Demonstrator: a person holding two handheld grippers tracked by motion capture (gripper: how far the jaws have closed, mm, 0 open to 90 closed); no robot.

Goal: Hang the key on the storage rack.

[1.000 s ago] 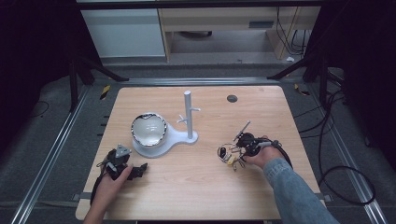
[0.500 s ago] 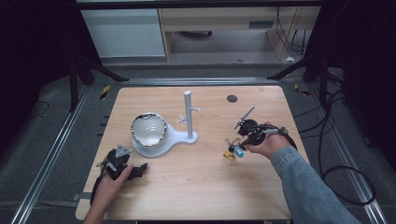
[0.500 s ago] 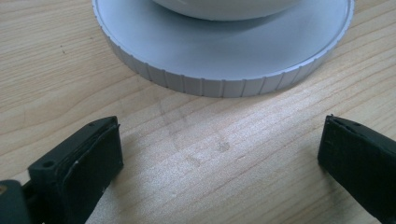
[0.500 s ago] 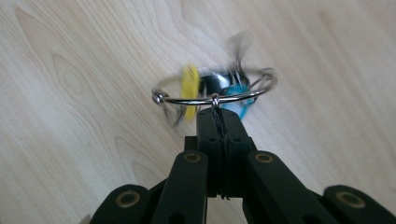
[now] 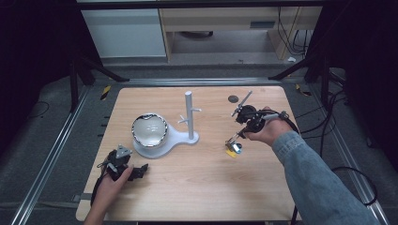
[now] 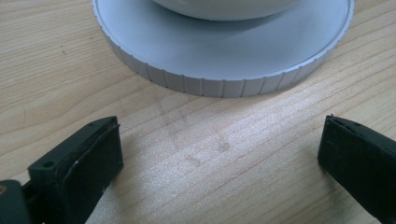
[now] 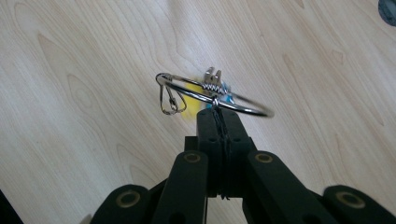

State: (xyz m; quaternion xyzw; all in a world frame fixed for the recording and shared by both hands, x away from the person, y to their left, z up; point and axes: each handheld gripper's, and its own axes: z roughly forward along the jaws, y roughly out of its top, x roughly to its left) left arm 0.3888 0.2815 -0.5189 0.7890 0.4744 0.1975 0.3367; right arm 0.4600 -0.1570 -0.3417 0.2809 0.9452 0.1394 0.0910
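My right gripper (image 7: 219,113) is shut on a metal key ring (image 7: 212,95) that carries a small clip and a yellow and blue tag. In the high view the right gripper (image 5: 240,135) points down and left, and the key ring (image 5: 233,149) hangs from it just above the table, right of the white peg stand (image 5: 189,115). A shiny bowl (image 5: 149,130) sits on the stand's round base (image 5: 180,138). My left gripper (image 5: 136,171) rests on the wood at the front left. Seen along its jaws, the left gripper (image 6: 219,154) stands wide open with bare wood between them, just short of the base (image 6: 224,60).
A small dark disc (image 5: 233,98) lies near the table's far edge behind the right hand, and shows at a corner (image 7: 388,9) in the right gripper view. Short pegs stick out of the stand's post. Cables trail off the table's right side (image 5: 328,140).
The right gripper has lifted the key ring off the table and carried it away from the person and slightly right. The left gripper has not moved.
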